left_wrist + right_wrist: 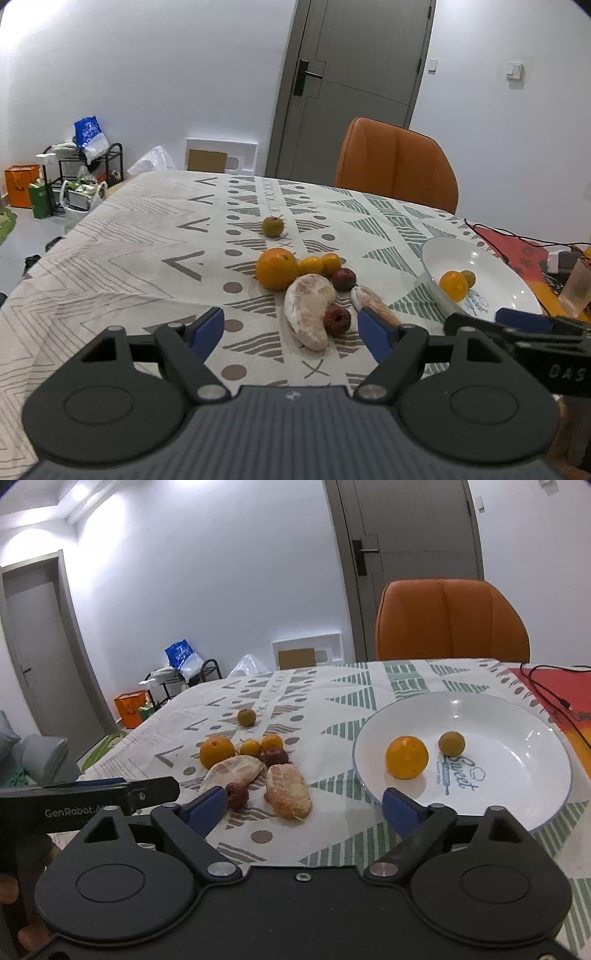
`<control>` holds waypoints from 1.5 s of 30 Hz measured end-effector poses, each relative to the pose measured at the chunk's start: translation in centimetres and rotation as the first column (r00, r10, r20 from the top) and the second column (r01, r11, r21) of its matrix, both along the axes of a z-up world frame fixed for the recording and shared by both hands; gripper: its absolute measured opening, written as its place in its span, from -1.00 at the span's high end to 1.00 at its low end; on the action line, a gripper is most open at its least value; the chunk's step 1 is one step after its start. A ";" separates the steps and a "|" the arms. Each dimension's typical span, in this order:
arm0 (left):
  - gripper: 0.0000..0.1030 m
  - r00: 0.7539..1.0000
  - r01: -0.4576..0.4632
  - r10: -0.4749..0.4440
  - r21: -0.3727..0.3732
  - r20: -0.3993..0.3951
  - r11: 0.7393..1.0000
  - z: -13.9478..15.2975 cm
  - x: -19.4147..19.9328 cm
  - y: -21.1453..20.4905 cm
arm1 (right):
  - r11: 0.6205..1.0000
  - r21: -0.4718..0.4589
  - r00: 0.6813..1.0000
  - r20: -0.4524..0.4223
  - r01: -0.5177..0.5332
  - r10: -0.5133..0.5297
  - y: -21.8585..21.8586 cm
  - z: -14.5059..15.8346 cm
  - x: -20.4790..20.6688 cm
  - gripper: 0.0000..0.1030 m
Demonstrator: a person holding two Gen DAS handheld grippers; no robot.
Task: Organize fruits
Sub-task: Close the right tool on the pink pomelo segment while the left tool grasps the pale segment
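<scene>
1. Two grippers hover low over the near edge of the table, both with jaws spread wide and nothing between them: the left gripper faces the fruit pile, the right gripper faces the gap between the pile and the plate.
2. One plate sits toward the table's right edge and already carries an orange fruit and a small greenish one; the step in hand looks like fetching another piece from the pile.
3. Six or so pieces lie bunched mid-table, touching or nearly so: an orange, two peeled segments, two small yellow fruits, and two dark red ones. A lone green fruit sits apart, farther toward the far edge.
4. Soft peeled flesh probably bruises under a hard squeeze, so a light grip across a segment's narrow width seems wise.
5. Round pieces may roll when nudged; closing squarely on the widest part, from above, should avoid scattering neighbours.
6. Hard to tell: what kind the dark red fruits are.
7. Cut off: the left view shows the right segment partly behind a blue pad, and the plate's near rim is hidden by the right gripper's body.
</scene>
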State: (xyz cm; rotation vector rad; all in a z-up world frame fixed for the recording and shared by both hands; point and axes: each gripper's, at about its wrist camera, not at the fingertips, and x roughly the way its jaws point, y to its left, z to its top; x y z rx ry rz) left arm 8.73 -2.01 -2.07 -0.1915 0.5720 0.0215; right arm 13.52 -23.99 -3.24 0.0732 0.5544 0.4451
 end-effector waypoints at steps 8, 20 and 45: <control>-0.32 1.000 0.014 -0.014 0.001 -0.028 1.000 -0.8 1.5 -0.1 | 1.000 -0.005 0.999 -0.044 -0.028 0.028 0.5 -0.9 1.2 -0.34; -0.13 0.994 0.045 -0.045 -0.003 -0.101 0.999 -2.8 3.7 -0.2 | 0.997 -0.018 0.993 -0.096 -0.071 0.069 2.1 -2.1 3.1 -0.03; 0.34 0.994 0.070 -0.066 0.039 -0.087 0.997 -3.8 6.1 -0.1 | 0.991 -0.095 0.991 -0.103 -0.090 0.080 4.7 -3.3 5.5 0.25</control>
